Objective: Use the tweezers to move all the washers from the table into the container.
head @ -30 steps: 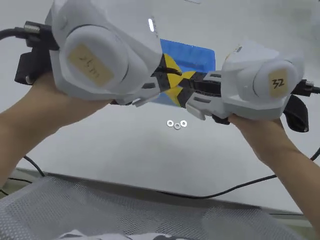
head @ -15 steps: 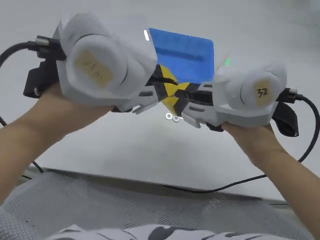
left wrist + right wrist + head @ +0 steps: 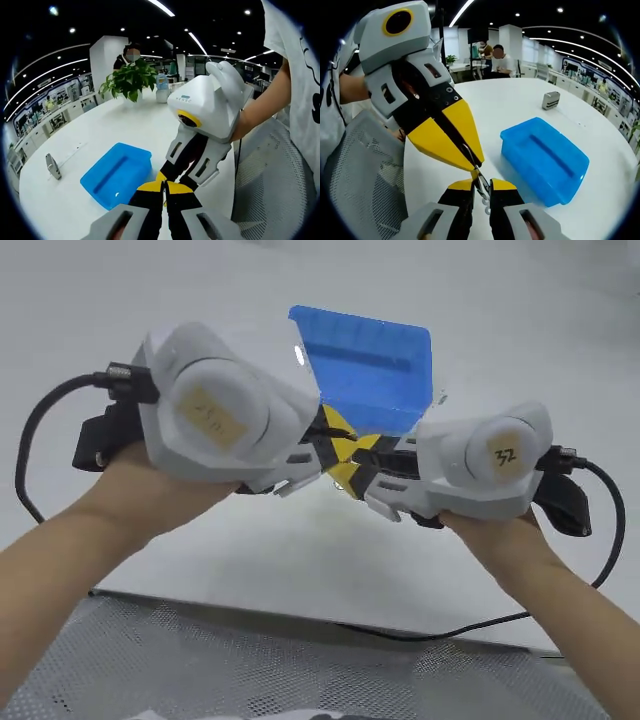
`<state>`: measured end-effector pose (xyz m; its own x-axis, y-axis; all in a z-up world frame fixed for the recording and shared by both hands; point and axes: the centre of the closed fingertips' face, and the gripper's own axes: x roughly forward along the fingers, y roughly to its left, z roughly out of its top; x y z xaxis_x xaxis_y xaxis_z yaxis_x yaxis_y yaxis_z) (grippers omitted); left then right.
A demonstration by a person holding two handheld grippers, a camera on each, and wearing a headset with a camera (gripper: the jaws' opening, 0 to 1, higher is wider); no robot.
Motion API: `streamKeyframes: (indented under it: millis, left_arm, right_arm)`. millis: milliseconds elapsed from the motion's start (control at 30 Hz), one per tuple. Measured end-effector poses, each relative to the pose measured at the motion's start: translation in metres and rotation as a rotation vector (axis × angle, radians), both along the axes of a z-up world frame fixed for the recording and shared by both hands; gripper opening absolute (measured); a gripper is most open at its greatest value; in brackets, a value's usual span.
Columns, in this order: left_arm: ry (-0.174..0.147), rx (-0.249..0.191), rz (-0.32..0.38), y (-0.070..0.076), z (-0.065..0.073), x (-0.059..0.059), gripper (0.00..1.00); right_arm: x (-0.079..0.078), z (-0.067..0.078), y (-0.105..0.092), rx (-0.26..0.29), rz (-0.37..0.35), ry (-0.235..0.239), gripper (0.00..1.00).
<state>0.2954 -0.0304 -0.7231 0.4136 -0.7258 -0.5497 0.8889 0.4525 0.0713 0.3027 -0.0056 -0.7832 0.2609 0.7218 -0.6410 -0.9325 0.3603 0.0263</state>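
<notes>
In the head view my left gripper [image 3: 335,440] and right gripper [image 3: 358,455] meet tip to tip just in front of the blue container [image 3: 365,370]. In the right gripper view thin metal tweezers [image 3: 479,177] run from the left gripper's shut yellow jaws [image 3: 470,152] down between my right gripper's [image 3: 481,192] narrowed jaws. Small round washers [image 3: 487,205] show on the white table through that gap. In the left gripper view my left gripper [image 3: 164,192] is shut, with the right gripper [image 3: 210,115] facing it and the blue container [image 3: 117,172] to the left.
The white table [image 3: 300,550] carries a small grey device [image 3: 550,100] beyond the container. A potted plant [image 3: 130,80] stands further back. A mesh chair back [image 3: 200,660] and a black cable [image 3: 440,625] lie along the near table edge. People sit in the background.
Both grippers have come lower and closer to me over the table, and now cover the three washers that lay just below their tips. Their tips stay together.
</notes>
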Motion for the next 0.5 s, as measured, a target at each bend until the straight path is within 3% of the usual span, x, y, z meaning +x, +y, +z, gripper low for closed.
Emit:
streamKeyframes:
  millis: [500]
  left_arm:
    - [-0.004,0.022,-0.013,-0.0003,-0.0033,-0.0013,0.00]
  right_arm:
    - [0.0008,-0.0059,0.0004,-0.019,0.018,-0.007,0.08]
